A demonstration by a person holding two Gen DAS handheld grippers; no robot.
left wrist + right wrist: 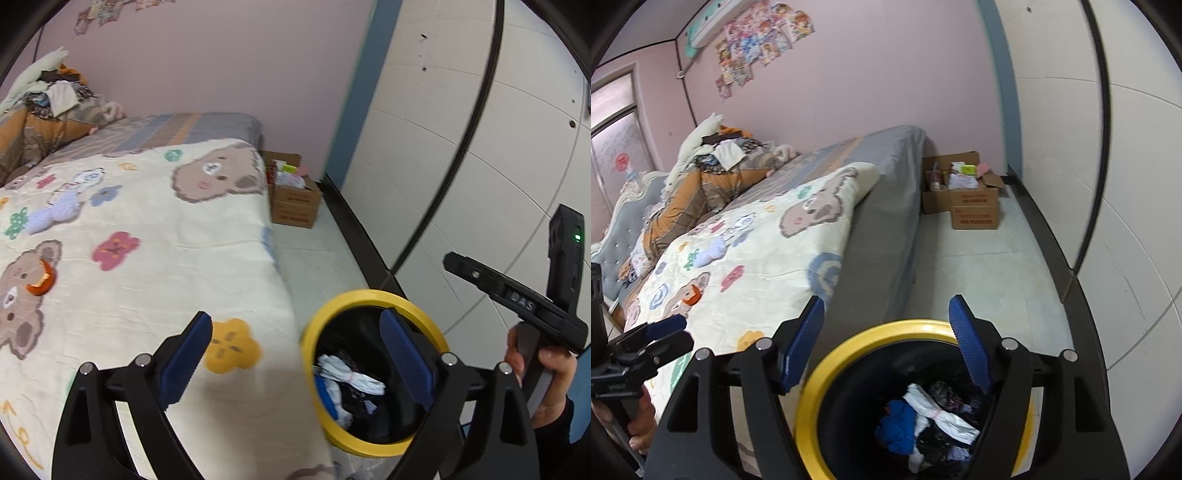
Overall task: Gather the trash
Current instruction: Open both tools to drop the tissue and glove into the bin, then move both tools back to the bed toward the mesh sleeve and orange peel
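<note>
A yellow-rimmed black trash bin (373,297) stands on the floor beside the bed; it also shows in the right wrist view (857,338). Inside lie white, blue and dark scraps (934,417). An orange piece of trash (41,282) lies on the bear-print blanket (177,266), also seen small in the right wrist view (691,295). My left gripper (295,334) is open and empty, straddling the bed edge and the bin. My right gripper (888,317) is open and empty, just above the bin's rim.
An open cardboard box (964,197) full of items sits on the floor at the pink wall. A pile of clothes and pillows (713,158) covers the bed's head. A white panelled wall (1108,221) runs along the right of the narrow floor strip.
</note>
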